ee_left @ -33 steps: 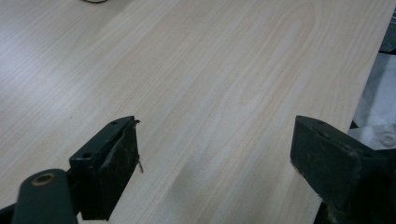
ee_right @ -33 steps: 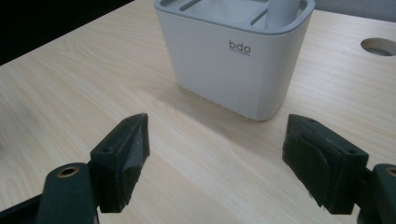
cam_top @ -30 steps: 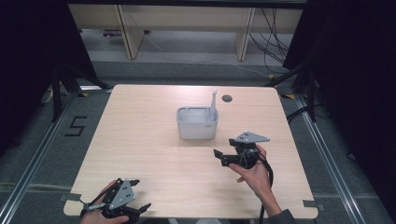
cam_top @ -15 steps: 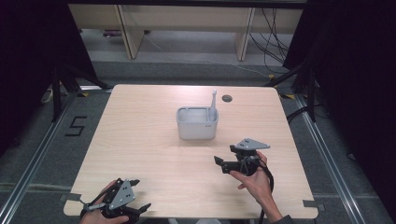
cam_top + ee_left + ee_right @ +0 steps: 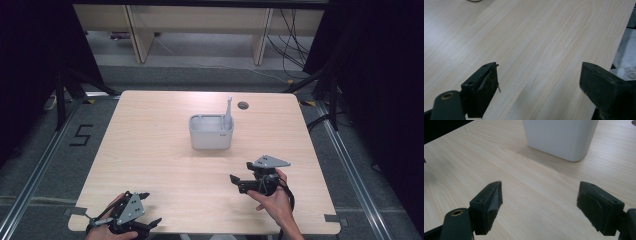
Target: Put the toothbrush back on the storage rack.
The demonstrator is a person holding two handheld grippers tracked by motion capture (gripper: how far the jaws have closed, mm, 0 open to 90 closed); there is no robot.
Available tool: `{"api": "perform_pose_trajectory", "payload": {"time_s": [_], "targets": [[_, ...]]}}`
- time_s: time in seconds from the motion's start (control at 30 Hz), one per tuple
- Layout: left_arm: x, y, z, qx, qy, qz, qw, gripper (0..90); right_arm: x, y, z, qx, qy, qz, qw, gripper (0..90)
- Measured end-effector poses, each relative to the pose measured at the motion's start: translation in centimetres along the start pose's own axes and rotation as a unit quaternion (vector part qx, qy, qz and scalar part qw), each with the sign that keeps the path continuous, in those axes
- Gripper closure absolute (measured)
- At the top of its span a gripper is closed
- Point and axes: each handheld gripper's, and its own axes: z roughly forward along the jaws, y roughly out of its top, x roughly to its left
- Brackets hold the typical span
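White bin (image 5: 211, 132) mid-table, stick (image 5: 228, 107) upright inside. Right gripper (image 5: 239, 182) at its 5 o'clock, spread, empty. Left gripper (image 5: 150, 220) at near edge, spread, empty.

Left tongs (image 5: 539, 82) wide apart, two black jaws low over the pale wood-grain worktop (image 5: 536, 37) — nothing between them. Worktop edge at right, grey floor (image 5: 626, 50) beyond it.
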Motion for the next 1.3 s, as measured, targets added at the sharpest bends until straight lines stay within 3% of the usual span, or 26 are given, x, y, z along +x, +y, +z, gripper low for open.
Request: {"api": "perform_pose_trajectory", "payload": {"time_s": [0.03,0.07,0.13,0.17,0.23,0.37,0.4,0.47,0.5,0.6,0.67,0.7,0.73,0.97,1.0,1.03,1.07,1.1,1.17,1.23,1.27,1.3], "targets": [[0.0,0.0,0.0,-0.001,0.0,0.0,1.0,14.8,0.1,-0.1,-0.1,0.002,-0.001,0.007,1.0,21.2],[0.0,0.0,0.0,-0.002,0.003,0.0,1.0,14.8,0.0,-0.2,-0.1,0.001,-0.003,-0.006,1.0,21.2],[0.0,0.0,0.0,0.0,0.0,0.0,1.0,14.8,0.1,-0.3,-0.2,0.002,0.004,-0.007,1.0,21.2],[0.0,0.0,0.0,0.0,0.0,0.0,1.0,14.8,0.2,-0.4,-0.3,0.009,0.008,0.002,0.9999,21.1],[0.0,0.0,0.0,0.0,0.0,0.0,1.0,14.8,0.3,-0.6,-0.4,0.003,-0.002,-0.007,1.0,21.0],[0.0,0.0,0.0,0.001,0.0,0.001,1.0,14.8,0.6,-1.0,-0.5,0.008,0.006,-0.003,0.9999,20.8],[0.0,0.0,0.0,0.001,0.0,0.001,1.0,14.8,0.9,-1.1,-0.5,0.016,0.015,0.009,0.9997,20.8],[0.0,0.0,0.0,0.001,0.0,0.001,1.0,14.8,0.9,-1.3,-0.6,0.014,0.013,-0.006,0.9998,20.5],[0.0,0.0,0.0,-0.002,0.002,0.0,1.0,14.8,1.0,-1.3,-0.6,0.018,0.018,0.003,0.9997,20.3],[0.0,0.0,0.0,0.004,0.011,0.007,0.9999,14.8,1.1,-1.5,-0.8,0.018,0.014,-0.01,0.9997,19.9],[0.0,0.0,0.0,0.004,0.01,0.007,0.9999,14.8,1.3,-1.7,-1.0,0.023,0.018,0.006,0.9996,19.9],[0.0,0.0,0.0,0.004,0.011,0.007,0.9999,14.8,1.2,-1.7,-1.0,0.015,0.008,-0.013,0.9998,19.8],[0.0,0.0,0.0,0.004,0.01,0.007,0.9999,14.8,1.3,-1.9,-1.1,0.02,0.016,-0.001,0.9997,19.7],[0.0,0.0,0.1,0.005,0.01,0.008,0.9999,14.8,1.4,-2.5,-1.7,0.023,0.01,-0.014,0.9996,19.3],[0.0,0.0,0.1,0.004,0.007,0.004,1.0,14.8,1.6,-2.6,-1.8,0.029,0.013,-0.002,0.9995,19.2],[0.0,0.0,0.1,0.001,0.006,0.002,1.0,14.8,1.5,-2.6,-1.8,0.022,0.01,-0.018,0.9996,19.2],[0.0,0.0,0.1,0.004,0.01,0.007,0.9999,14.8,1.9,-2.8,-1.9,0.032,0.014,0.0,0.9994,19.1],[0.0,0.0,0.1,0.004,0.011,0.007,0.9999,14.8,1.8,-2.9,-1.8,0.027,0.017,-0.014,0.9994,19.0],[0.0,0.0,0.1,0.004,0.009,0.006,0.9999,14.8,2.2,-3.0,-2.1,0.037,0.015,0.001,0.9992,18.5],[0.0,0.0,0.1,0.001,0.007,0.002,1.0,14.8,2.2,-3.2,-2.0,0.032,0.012,-0.02,0.9992,18.5],[0.0,0.0,0.1,0.003,0.012,0.007,0.9999,14.8,2.4,-3.3,-2.1,0.042,0.015,-0.009,0.999,18.5],[0.0,0.0,0.0,0.005,0.011,0.008,0.9999,14.8,2.4,-3.4,-2.1,0.039,0.009,-0.025,0.9989,18.3]]}}
